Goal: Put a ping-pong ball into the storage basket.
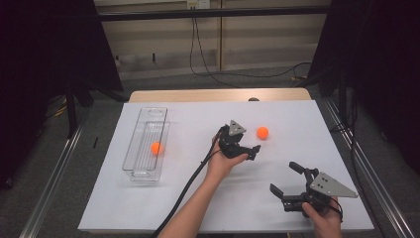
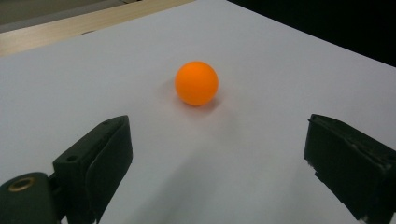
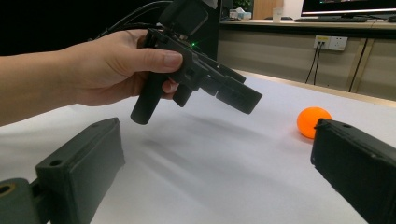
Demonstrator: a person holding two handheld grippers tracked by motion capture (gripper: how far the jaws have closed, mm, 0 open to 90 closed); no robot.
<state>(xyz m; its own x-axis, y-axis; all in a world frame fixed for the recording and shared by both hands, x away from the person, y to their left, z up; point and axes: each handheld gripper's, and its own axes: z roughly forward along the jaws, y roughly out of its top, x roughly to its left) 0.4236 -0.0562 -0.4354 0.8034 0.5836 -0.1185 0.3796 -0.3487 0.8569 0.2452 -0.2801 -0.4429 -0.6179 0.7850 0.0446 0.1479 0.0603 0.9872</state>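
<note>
Work is sitting half done: one ball point(image 1: 156, 148) is lying in the clear tray point(image 1: 143, 174) while the left gripper point(image 1: 251, 148), jaws spread and empty, is aiming at the second ball point(image 2: 196, 83).

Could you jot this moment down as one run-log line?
left claw: open, facing loose orange ball | right claw: open, idle | second ball: in clear tray

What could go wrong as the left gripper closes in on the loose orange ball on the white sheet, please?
The ball lies free on the smooth white sheet, ahead of the open left gripper; a jaw that nudges it could send it rolling. If only its edge is pinched, it may squirt out. The clear tray, which holds another ball, is narrow, so a drop could miss.
</note>
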